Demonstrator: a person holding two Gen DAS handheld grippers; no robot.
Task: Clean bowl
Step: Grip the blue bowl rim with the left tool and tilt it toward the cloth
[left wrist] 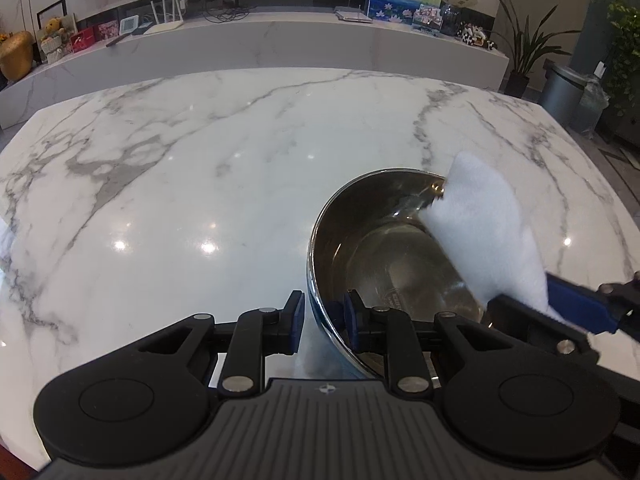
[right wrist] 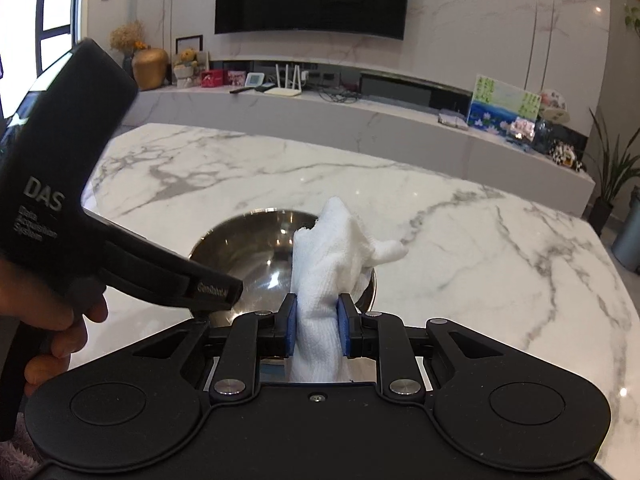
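Note:
A shiny steel bowl [left wrist: 380, 248] stands on the white marble table [left wrist: 200, 168]; it also shows in the right wrist view [right wrist: 256, 248]. My left gripper [left wrist: 322, 322] straddles the bowl's near rim, one finger outside and one inside, with a small gap left at the wall. My right gripper [right wrist: 317, 326] is shut on a white cloth [right wrist: 336, 256], which hangs over the bowl's right rim. In the left wrist view the cloth [left wrist: 488, 232] reaches into the bowl from the right.
The left gripper's black body [right wrist: 60, 184] crosses the left of the right wrist view. A marble sideboard [left wrist: 256, 40] with frames, a router and ornaments runs behind the table. Plants and a grey bin [left wrist: 564, 96] stand at the far right.

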